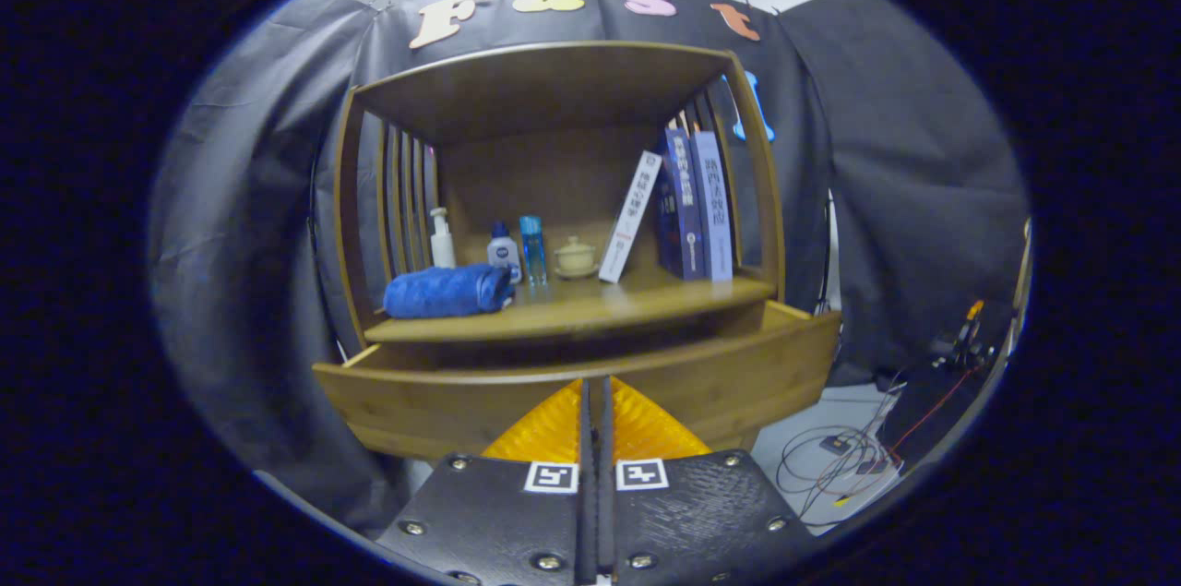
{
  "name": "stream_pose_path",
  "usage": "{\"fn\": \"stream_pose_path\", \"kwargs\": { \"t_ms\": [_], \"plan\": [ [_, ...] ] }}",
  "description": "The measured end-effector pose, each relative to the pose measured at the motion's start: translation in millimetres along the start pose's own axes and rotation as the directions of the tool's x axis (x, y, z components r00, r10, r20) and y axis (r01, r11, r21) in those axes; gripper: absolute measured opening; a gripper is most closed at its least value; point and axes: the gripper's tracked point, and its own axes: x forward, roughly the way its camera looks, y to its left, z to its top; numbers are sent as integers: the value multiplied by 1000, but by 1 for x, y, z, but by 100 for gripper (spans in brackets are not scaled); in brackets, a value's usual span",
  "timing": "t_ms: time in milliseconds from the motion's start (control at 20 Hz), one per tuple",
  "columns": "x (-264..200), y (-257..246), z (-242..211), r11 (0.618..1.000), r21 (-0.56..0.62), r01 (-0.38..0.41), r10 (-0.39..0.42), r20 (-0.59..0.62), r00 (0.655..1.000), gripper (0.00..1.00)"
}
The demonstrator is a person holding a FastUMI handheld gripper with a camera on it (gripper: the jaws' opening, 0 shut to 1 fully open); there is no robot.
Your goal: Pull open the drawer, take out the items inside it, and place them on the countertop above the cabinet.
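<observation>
Gripper [596,401] is sitting clenched, fingers together, holding nothing, right at the drawer [572,388] front; drawer is standing pulled out. Contents hidden; risking a blind reach clipping the countertop [590,307] edge.

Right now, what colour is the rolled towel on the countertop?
Blue; the rolled towel shows best in the gripper view, on the countertop beyond the shut gripper.
</observation>
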Motion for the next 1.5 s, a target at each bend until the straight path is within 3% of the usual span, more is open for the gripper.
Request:
{"fn": "stream_pose_path", "kwargs": {
  "t_ms": [350, 450, 550, 750, 900, 1100, 1250, 1500],
  "plan": [
    [54, 27, 56, 999, -41, 2, -1, 24, 1000, 1],
    [67, 20, 55, 997, -44, 56, -56, -10, 998, 9],
    [76, 17, 49, 996, -26, 88, -90, -65, 994, 30],
    [91, 11, 29, 988, -18, 155, -156, -202, 967, 56],
    [103, 9, 7, 980, -74, 182, -197, -349, 916, 81],
    [114, 2, -28, 959, -182, 217, -282, -556, 782, 81],
    [131, 13, -45, 965, -182, 189, -262, -628, 733, 81],
    [144, 18, -84, 968, -204, 144, -249, -744, 620, 81]
  ]
}}
